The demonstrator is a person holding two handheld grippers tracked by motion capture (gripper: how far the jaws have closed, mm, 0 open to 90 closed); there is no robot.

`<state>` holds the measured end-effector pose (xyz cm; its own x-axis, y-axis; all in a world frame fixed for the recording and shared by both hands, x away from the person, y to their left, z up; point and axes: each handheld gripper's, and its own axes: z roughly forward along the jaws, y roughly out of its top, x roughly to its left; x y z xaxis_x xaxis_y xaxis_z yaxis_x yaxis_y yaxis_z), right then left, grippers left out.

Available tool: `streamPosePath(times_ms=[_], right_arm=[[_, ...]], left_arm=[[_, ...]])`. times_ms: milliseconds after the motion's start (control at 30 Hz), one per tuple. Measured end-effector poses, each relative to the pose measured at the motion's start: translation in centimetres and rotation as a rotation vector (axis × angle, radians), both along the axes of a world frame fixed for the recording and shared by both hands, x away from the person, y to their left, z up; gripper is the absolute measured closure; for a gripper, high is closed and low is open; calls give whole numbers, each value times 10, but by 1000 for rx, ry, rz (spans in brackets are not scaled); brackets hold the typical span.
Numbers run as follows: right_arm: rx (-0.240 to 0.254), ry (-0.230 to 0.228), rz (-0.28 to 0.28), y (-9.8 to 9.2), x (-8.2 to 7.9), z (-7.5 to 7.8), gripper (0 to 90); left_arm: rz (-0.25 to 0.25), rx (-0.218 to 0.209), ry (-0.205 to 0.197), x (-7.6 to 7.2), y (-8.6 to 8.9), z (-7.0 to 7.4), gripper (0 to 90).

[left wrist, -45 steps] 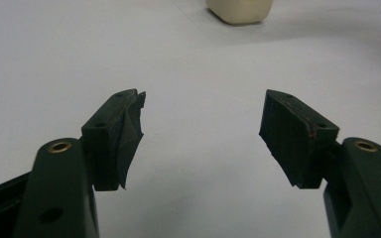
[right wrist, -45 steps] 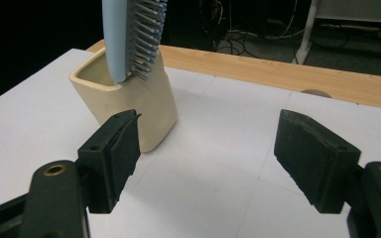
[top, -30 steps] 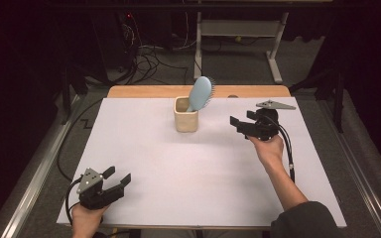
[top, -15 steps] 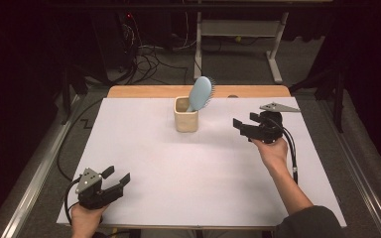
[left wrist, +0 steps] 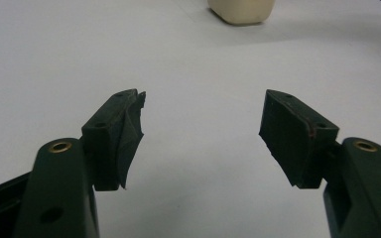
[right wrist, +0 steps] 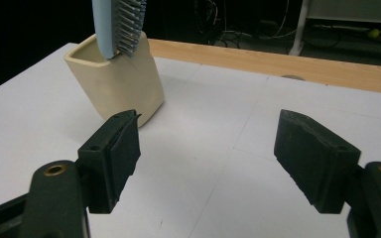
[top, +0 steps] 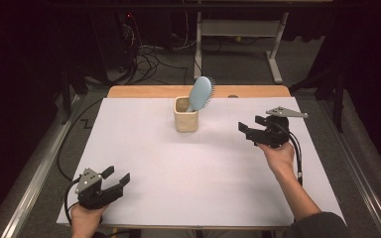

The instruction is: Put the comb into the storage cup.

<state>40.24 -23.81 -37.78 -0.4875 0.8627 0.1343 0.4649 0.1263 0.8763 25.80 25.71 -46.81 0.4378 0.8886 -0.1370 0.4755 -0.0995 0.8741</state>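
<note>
The hairbrush (top: 200, 92) stands head-up in the cream cup (top: 185, 114), leaning toward the cup's right. The right gripper view shows its bristles (right wrist: 130, 20), which the high view hides. The right gripper (top: 248, 131) hovers right of the cup, jaws apart and empty. The left gripper (top: 116, 178) rests well in front of the cup, jaws apart too.

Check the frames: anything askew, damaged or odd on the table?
One thing: the left gripper has a torn, ragged pad on one finger. Otherwise the blue hairbrush stands handle-down in the cream cup, leaning as expected. Both grippers are open and empty.
</note>
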Motion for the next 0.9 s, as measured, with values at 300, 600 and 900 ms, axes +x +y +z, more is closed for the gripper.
streamPosePath(times_ms=[300, 600, 900], right_arm=[[-4, -14, -6, -8, -6, 2, 267], [2, -13, -11, -16, -11, -2, 267], [16, -16, -15, -22, -16, -2, 268]], left_arm=[[1, -1, 2, 0, 0, 0, 333], [1, 0, 5, 0, 0, 0, 333], [1, 2, 7, 1, -1, -1, 333]])
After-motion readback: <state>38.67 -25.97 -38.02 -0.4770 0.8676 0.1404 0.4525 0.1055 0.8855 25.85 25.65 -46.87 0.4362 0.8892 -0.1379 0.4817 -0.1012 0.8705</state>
